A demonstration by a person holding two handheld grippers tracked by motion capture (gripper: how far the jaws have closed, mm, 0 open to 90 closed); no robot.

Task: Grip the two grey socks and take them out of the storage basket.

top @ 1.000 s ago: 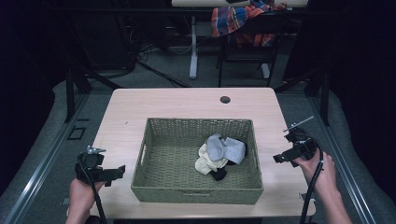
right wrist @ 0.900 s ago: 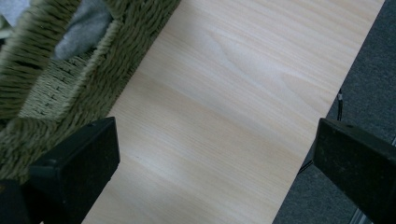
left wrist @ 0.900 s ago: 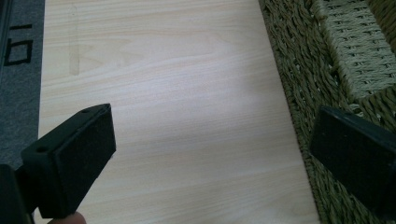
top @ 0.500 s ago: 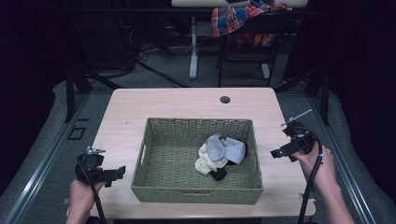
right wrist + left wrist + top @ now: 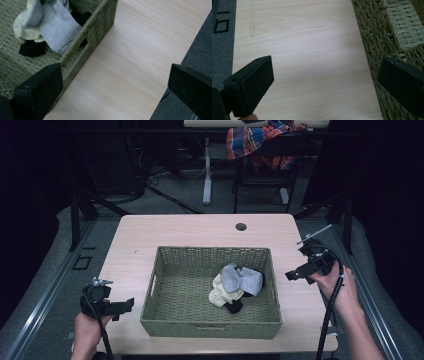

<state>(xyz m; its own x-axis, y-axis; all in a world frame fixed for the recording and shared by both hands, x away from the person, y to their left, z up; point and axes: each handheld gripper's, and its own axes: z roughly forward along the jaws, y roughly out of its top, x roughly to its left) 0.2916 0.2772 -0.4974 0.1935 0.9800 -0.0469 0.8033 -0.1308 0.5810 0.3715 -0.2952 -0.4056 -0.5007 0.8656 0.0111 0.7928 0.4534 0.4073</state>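
A rectangular green woven basket [image 5: 210, 320] sits at the middle of the pale wooden table [image 5: 185, 230], toward its near edge. Inside, in the right half, lies a heap of grey, cream and black socks [image 5: 235, 287]. A small round hole [image 5: 241, 226] lies far of the basket.

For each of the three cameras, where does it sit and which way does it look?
High view: above the person's side, looking forward and down at the table, the basket, both hands and grippers.
Left gripper view: rides the left gripper, facing table and basket wall; open jaws.
Right gripper view: rides the right gripper, facing basket and socks; open jaws.
All three views share the basket.
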